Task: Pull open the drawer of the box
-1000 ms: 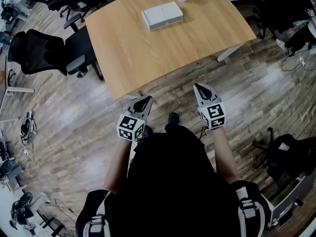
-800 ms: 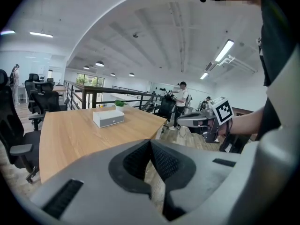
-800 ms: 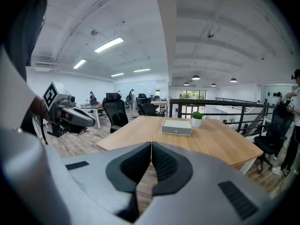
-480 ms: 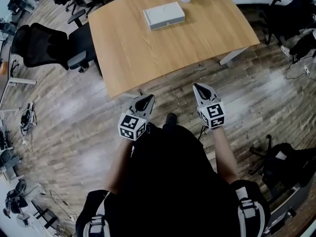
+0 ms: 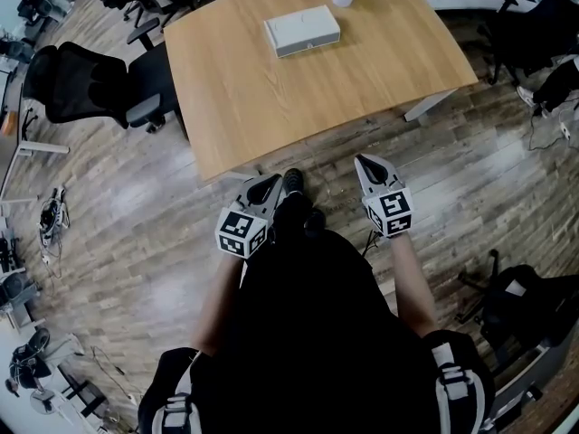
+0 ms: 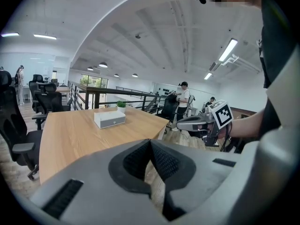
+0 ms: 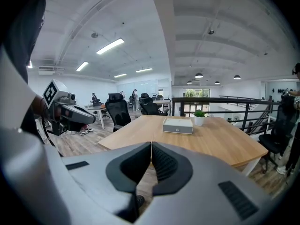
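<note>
Both the left gripper point(image 5: 269, 182) and the right gripper point(image 5: 363, 160) are being held with jaws together, empty, at six o'clock of the bench point(image 5: 271, 107), while the box point(image 5: 302, 30), toward its twelve o'clock edge, is being judged light, stiff and slide-prone, best taken at its drawer front.
</note>
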{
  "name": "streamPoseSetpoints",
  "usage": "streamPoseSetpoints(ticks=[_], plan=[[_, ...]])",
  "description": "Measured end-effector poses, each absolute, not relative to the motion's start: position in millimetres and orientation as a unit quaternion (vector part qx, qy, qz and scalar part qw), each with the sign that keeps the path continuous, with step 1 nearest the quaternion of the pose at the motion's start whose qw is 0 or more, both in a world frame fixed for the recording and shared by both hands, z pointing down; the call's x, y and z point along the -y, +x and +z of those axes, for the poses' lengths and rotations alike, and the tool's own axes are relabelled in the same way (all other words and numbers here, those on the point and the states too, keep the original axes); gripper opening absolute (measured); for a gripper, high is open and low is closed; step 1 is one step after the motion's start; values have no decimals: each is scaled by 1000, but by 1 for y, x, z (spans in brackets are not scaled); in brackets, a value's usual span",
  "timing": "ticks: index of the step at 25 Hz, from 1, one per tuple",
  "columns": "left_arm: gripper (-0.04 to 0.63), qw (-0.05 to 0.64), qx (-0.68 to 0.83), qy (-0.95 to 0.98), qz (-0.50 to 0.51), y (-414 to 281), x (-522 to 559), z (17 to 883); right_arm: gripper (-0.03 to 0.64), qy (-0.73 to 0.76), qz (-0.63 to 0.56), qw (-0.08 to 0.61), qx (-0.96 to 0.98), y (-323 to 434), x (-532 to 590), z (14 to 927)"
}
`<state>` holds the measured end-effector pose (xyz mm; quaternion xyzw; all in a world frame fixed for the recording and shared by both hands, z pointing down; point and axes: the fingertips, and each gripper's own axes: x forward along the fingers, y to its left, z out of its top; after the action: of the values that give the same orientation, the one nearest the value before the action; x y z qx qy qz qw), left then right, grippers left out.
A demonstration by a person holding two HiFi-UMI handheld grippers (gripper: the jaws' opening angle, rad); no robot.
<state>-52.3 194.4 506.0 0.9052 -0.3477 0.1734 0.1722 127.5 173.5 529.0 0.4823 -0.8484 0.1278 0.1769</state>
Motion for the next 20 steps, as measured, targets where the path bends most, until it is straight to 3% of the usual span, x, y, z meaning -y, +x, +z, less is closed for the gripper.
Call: streamPoseSetpoints(ticks=[20], plan=[[21, 177, 310, 918, 173, -45, -117, 513, 25, 501, 129, 199, 832, 130, -113, 529]])
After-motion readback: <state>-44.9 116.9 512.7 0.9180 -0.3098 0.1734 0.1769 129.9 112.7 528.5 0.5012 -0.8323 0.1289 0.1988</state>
